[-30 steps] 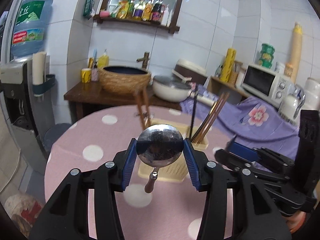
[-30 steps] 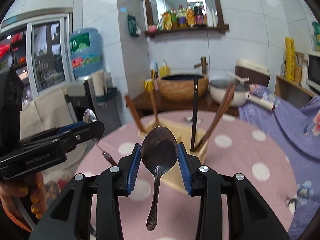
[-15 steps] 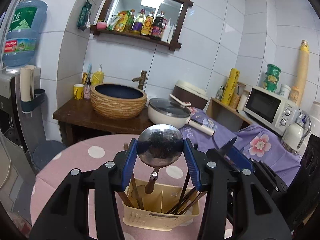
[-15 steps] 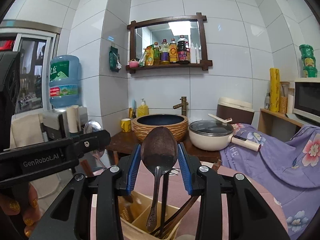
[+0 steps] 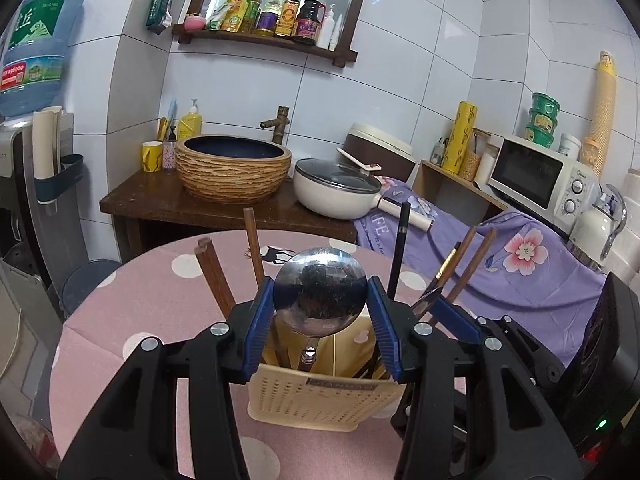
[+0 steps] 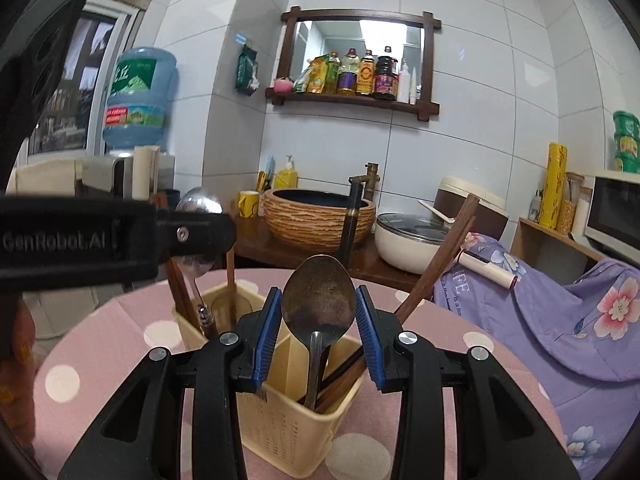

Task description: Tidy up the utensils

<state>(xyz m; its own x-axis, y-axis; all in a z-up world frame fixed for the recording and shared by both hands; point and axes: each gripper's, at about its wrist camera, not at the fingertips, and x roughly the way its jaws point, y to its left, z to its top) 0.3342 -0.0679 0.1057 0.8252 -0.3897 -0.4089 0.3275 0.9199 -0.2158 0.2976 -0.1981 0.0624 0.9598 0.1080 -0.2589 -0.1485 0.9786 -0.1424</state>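
Note:
A beige plastic utensil holder (image 5: pixel 320 400) stands on the pink polka-dot table (image 5: pixel 132 312), with several wooden and black chopsticks (image 5: pixel 400 252) sticking up in it. My left gripper (image 5: pixel 320 316) is shut on the round bowl of a steel ladle (image 5: pixel 320 296); its handle hangs down into the holder's left compartment. My right gripper (image 6: pixel 318 320) is shut on a tarnished spoon (image 6: pixel 318 304) whose handle reaches into the holder (image 6: pixel 288 416). The left gripper (image 6: pixel 192 236) with its ladle (image 6: pixel 198 208) shows at the left of the right wrist view.
A dark wooden counter (image 5: pixel 168 204) behind the table carries a woven basin (image 5: pixel 234 168) and a lidded white pan (image 5: pixel 336 188). A purple floral cloth (image 5: pixel 520 256) covers furniture at right, with a microwave (image 5: pixel 540 176) behind. A water dispenser (image 5: pixel 28 80) stands at far left.
Both grippers have come down over the holder. The ladle handle and the spoon handle now sit lower, inside the holder's compartments. Both stay clamped.

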